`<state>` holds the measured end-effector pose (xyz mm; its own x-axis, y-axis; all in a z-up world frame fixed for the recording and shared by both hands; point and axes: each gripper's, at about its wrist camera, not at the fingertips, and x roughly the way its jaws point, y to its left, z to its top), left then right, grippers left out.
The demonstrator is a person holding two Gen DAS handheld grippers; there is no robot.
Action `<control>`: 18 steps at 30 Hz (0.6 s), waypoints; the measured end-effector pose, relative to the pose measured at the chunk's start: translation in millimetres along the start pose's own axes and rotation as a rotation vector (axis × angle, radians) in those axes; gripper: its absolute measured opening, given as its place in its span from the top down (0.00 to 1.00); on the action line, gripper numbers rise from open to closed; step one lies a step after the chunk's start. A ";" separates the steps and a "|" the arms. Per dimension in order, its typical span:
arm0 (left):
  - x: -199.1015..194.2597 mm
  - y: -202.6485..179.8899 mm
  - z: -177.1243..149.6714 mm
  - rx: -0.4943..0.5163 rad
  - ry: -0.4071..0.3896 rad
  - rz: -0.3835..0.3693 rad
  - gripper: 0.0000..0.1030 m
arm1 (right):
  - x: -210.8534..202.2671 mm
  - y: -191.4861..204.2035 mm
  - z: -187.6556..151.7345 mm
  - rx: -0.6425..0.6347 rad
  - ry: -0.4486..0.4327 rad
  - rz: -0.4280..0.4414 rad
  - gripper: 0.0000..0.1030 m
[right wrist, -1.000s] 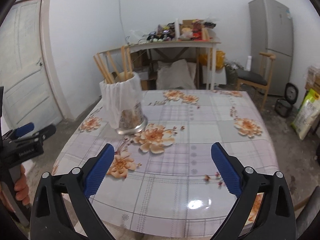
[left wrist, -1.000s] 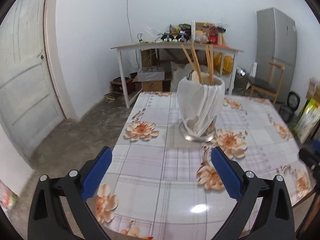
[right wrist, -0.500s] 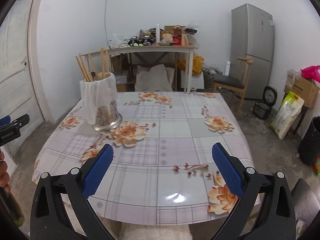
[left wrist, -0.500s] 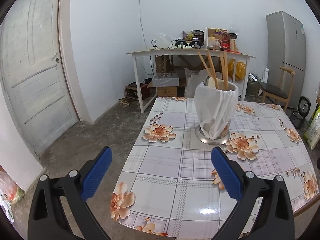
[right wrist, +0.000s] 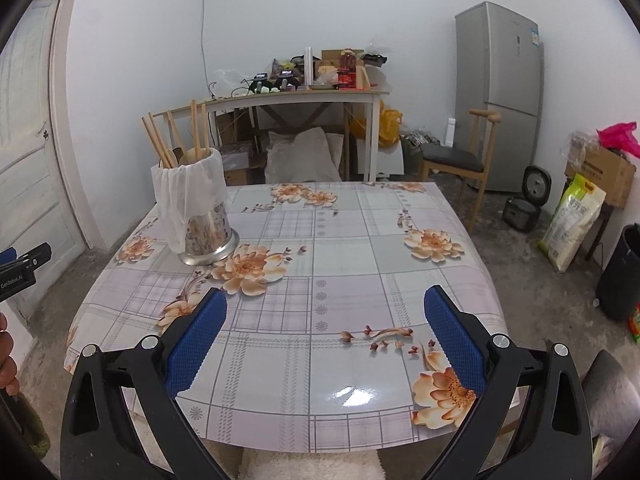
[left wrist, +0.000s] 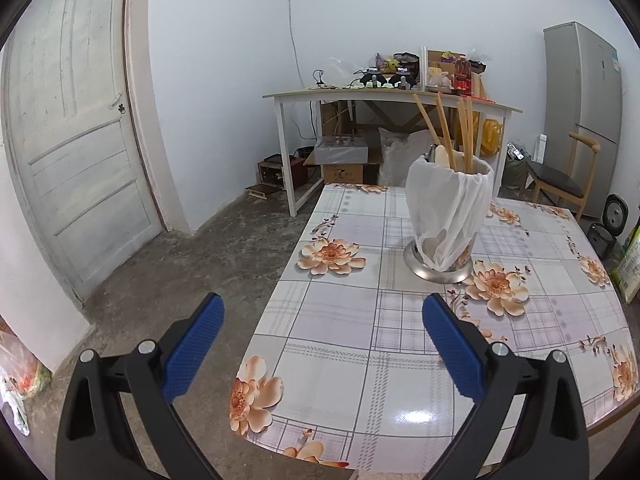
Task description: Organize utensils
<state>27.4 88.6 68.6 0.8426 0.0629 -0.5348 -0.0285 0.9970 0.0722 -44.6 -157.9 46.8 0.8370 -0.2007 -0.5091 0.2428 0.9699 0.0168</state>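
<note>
My left gripper and right gripper both hang with fingers spread wide, holding nothing, over the near edge of the table with its floral checked cover. Farther in, toward its left side, stands the metal utensil holder, upright, a white cloth draped over its rim, chopsticks and a pale spoon inside. Beyond are a cluttered white desk, a wooden chair, a grey fridge and a white door.
</note>
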 end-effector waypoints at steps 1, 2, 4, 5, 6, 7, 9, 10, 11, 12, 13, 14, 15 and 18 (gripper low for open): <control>0.5 0.0 0.0 -0.001 0.004 -0.002 0.06 | -0.2 0.1 0.2 0.001 0.000 -0.001 0.08; 1.4 -0.3 0.2 -0.001 0.008 -0.002 0.06 | -0.3 0.5 0.6 0.003 0.000 0.000 0.08; 1.6 -0.3 -0.2 -0.002 0.012 -0.003 0.06 | 0.1 0.8 0.6 0.001 -0.002 0.001 0.08; 1.7 -0.4 -0.1 -0.002 0.011 -0.002 0.06 | 0.2 0.8 0.5 0.000 -0.001 0.000 0.08; 1.8 -0.4 -0.1 -0.001 0.012 -0.003 0.06 | 0.3 0.9 0.4 0.000 0.000 0.001 0.08; 1.7 -0.5 -0.3 -0.001 0.011 -0.003 0.06 | 0.1 0.8 0.4 0.002 -0.001 0.000 0.08; 2.4 -0.3 -0.9 -0.001 0.013 -0.002 0.06 | -0.1 0.8 0.4 0.002 0.000 0.002 0.08; 2.8 -0.3 -1.2 0.000 0.015 -0.002 0.06 | -0.1 0.6 0.5 0.001 -0.001 0.002 0.08; 3.4 -0.2 -1.7 0.001 0.017 -0.001 0.06 | -0.2 1.1 0.4 0.000 -0.001 0.001 0.08; 4.2 -0.5 -2.0 0.002 0.019 -0.001 0.06 | 0.0 1.0 0.4 0.000 -0.001 0.001 0.08; 4.8 -0.6 -2.3 0.003 0.021 -0.001 0.06 | 0.1 1.1 0.4 0.000 0.000 0.001 0.08; 5.2 -0.9 -2.4 0.003 0.023 -0.002 0.06 | 0.0 0.8 0.3 0.001 0.000 0.002 0.08; 5.8 -0.6 -2.9 0.003 0.025 -0.002 0.06 | 0.0 0.9 0.3 0.003 0.001 0.003 0.08; 7.8 -1.3 -4.5 0.007 0.033 -0.003 0.06 | 0.7 0.8 -0.8 0.007 0.004 0.004 0.08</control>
<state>31.6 88.0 60.6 0.8245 0.0618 -0.5625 -0.0227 0.9968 0.0762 -44.2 -157.2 45.8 0.8359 -0.1964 -0.5125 0.2429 0.9697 0.0246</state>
